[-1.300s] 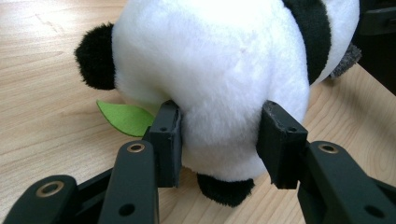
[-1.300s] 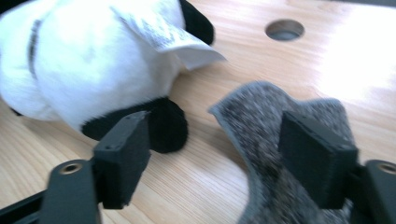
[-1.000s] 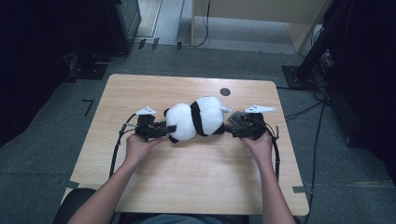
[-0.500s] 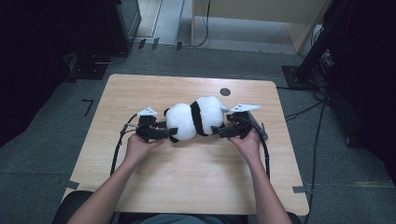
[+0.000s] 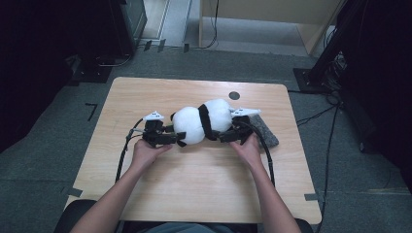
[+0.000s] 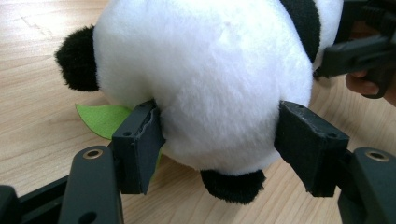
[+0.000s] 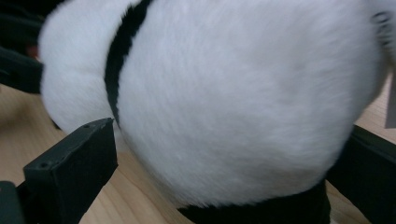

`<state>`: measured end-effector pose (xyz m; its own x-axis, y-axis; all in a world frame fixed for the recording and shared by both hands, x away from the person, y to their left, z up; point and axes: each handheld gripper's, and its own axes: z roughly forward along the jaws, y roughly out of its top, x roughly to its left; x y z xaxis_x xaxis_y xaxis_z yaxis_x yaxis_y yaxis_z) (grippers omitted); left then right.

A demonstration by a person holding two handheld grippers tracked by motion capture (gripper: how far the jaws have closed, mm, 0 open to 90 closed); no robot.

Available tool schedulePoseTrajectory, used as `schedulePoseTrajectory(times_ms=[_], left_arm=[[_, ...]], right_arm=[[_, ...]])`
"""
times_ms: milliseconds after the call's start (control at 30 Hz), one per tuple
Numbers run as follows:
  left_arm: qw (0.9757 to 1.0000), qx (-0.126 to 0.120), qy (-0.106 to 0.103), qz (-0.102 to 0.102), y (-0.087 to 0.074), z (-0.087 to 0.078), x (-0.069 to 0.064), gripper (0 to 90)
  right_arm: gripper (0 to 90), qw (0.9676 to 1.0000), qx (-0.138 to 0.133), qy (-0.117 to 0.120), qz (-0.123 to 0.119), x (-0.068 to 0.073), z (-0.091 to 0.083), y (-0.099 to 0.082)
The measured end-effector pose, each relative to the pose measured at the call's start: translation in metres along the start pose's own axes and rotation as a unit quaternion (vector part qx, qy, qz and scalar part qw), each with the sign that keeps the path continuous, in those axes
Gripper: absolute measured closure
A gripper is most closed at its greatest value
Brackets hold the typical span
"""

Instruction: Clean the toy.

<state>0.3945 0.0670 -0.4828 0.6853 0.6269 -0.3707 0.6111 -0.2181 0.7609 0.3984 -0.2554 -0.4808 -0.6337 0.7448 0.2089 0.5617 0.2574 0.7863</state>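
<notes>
High view: a plush panda [image 5: 201,122], fuzzy white with a black band, lies on its side mid-counter [image 5: 194,194], a light wood-grain top with rounded corners and a small dark round hole [image 5: 234,95] near the far edge. Left gripper [image 5: 177,138] comes in at the panda's left end, right gripper [image 5: 224,137] at its right end, a bare hand behind each. A grey flat fuzzy object [image 5: 265,132] lies just beside the right gripper, partly covered by it; can't tell what it is. Finger contact is too small to read here.

Left gripper view: black blocky fingers [image 6: 140,144] are spread wide around the panda's rounded white end, with both pads touching the fur. A black ear or foot sits at left and another black nub below. A green felt leaf [image 6: 100,119] lies flat on the counter, partly hidden under the plush and behind the left finger. The other gripper is cut off at top right.

Right gripper view: blurry, with white fur close up. Fingers [image 7: 74,163] are spread, one on each side of the body. The left pad sits at the fur's edge; the right finger is mostly cut off, so contact is unclear. The black band runs diagonally at upper left.
</notes>
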Motion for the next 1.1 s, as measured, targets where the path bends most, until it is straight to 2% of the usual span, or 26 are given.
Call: schedulePoseTrajectory(times_ms=[100, 200, 333, 367, 433, 567, 700, 767, 867, 967, 1000, 1033, 1100], left_arm=[[1.0000, -0.003, -0.001, -0.001, 0.000, 0.001, 0.000, 32.5], [1.0000, -0.004, -0.001, -0.001, 0.000, 0.001, 0.000, 32.0], [1.0000, -0.006, -0.002, -0.001, 0.000, 0.002, -0.001, 31.9], [1.0000, -0.006, -0.001, -0.001, 0.000, 0.002, -0.001, 31.9], [1.0000, -0.005, -0.001, 0.000, 0.000, 0.002, -0.001, 31.7], [0.9999, -0.009, -0.004, -0.005, 0.000, 0.002, -0.001, 30.5], [0.9999, -0.011, -0.005, -0.003, 0.001, 0.001, -0.002, 30.5], [0.9999, -0.012, -0.004, -0.005, 0.002, 0.000, -0.002, 30.5], [0.9998, -0.014, -0.008, -0.012, 0.004, -0.006, -0.001, 30.4], [0.9993, -0.032, -0.012, -0.016, 0.008, -0.019, 0.002, 31.0], [0.9990, -0.039, -0.014, -0.016, 0.009, -0.023, 0.003, 31.1], [0.9991, -0.036, -0.019, -0.014, 0.011, -0.027, 0.003, 31.3], [0.9994, -0.020, -0.029, 0.004, 0.014, -0.032, 0.004, 31.3]], right_arm=[[0.0, 0.9993, 0.024, -0.022, -0.016, 0.004, 0.008, 0.001], [0.0, 0.9986, 0.035, -0.034, -0.022, 0.005, 0.012, 0.003], [0.0, 0.9987, 0.033, -0.033, -0.019, 0.003, 0.015, 0.001], [1.1, 0.9984, 0.035, -0.037, -0.025, 0.004, 0.016, 0.001], [4.4, 0.9977, 0.031, -0.051, -0.032, 0.006, 0.017, 0.000], [14.3, 0.9975, 0.009, -0.059, -0.037, 0.004, 0.015, -0.004], [28.0, 0.9978, 0.009, -0.054, -0.037, 0.003, 0.012, -0.002], [29.5, 0.9980, 0.010, -0.053, -0.032, 0.003, 0.009, 0.000], [32.6, 0.9982, -0.002, -0.053, -0.027, 0.002, 0.002, 0.002], [34.0, 0.9985, -0.010, -0.044, -0.032, -0.003, -0.009, 0.005], [34.2, 0.9988, -0.013, -0.038, -0.026, -0.005, -0.013, 0.006], [34.2, 0.9992, -0.016, -0.030, -0.019, -0.007, -0.017, 0.007], [34.2, 0.9997, -0.022, -0.007, -0.007, -0.011, -0.025, 0.010]])
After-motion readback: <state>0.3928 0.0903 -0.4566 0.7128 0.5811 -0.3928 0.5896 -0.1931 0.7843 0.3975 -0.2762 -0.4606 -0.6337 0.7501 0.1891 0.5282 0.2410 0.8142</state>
